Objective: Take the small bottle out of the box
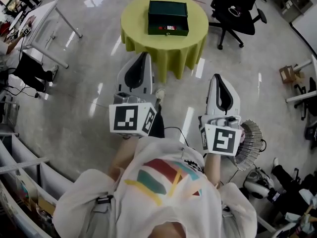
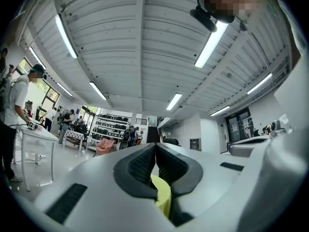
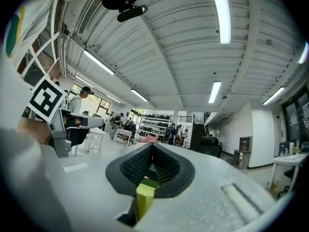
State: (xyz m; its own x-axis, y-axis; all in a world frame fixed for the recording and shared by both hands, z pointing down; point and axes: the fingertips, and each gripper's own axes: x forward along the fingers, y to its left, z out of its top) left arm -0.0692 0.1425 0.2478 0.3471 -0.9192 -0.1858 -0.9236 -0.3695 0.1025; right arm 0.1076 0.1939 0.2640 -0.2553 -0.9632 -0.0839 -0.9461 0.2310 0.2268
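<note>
Closed tight on nothing, both pairs of jaws have their ribbed pads meeting, with only the room showing past them. On the left, the left gripper [image 1: 144, 57] points toward the round table [image 1: 132, 19] under its yellow-green cloth, short of its near edge. In the middle of that table sits the dark green box [image 1: 168, 13]. Its lid looks shut, so the small bottle, presumably inside, can't be seen from where I stand. To the right, the right gripper [image 1: 217, 77] hangs a little further back, well apart from the box. I'd say the reach has barely begun. The trouble I'd expect is this: if one gripper pries at the lid while the other doesn't steady the box, it could skid on the loose cloth. The cloth itself could also bunch and drag toward the edge.
</note>
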